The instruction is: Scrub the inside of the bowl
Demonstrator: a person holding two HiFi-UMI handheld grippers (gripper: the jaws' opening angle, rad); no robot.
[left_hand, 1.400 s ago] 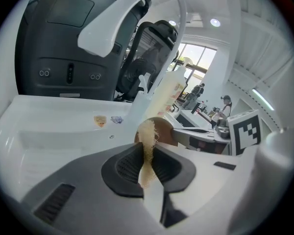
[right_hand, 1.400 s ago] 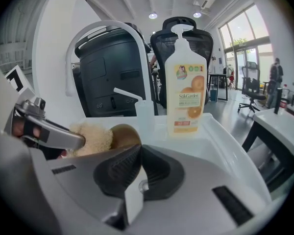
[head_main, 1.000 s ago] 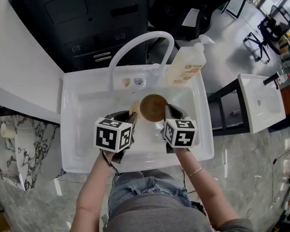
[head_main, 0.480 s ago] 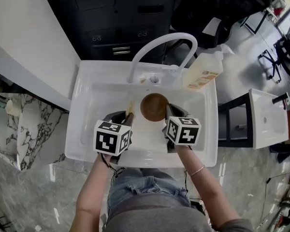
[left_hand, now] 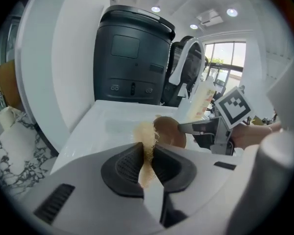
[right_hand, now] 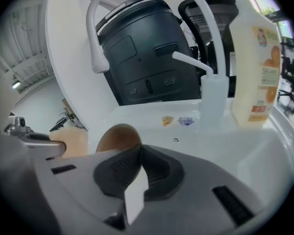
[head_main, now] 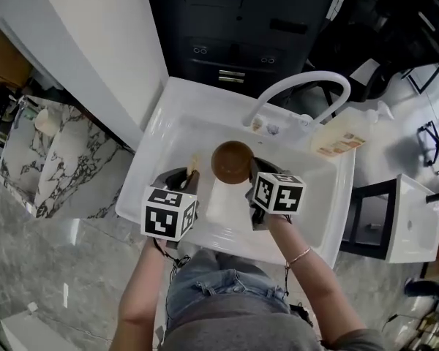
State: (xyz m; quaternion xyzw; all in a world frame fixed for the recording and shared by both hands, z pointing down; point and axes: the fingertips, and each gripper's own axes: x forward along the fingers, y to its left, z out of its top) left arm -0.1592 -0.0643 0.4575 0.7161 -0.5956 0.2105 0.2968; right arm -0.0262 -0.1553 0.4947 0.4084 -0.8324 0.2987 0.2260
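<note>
Right tool (right_hand: 136, 153) clamped on the rim of the round brown bowl (head_main: 232, 161). Bowl held over the middle of the white sink (head_main: 152, 149), nearer its back edge. Left tool (left_hand: 147, 155) clamped on a tan fibrous scrub pad (left_hand: 146, 133). Pad sits just beside the bowl's left rim, contact unclear.

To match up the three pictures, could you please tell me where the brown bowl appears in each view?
Head view: brown bowl in the middle, over the sink.
Left gripper view: bowl slightly right of centre, beyond the jaws.
Right gripper view: bowl left of centre, just above the jaws.
Shared landmark: the soap bottle at the sink's back corner.
</note>
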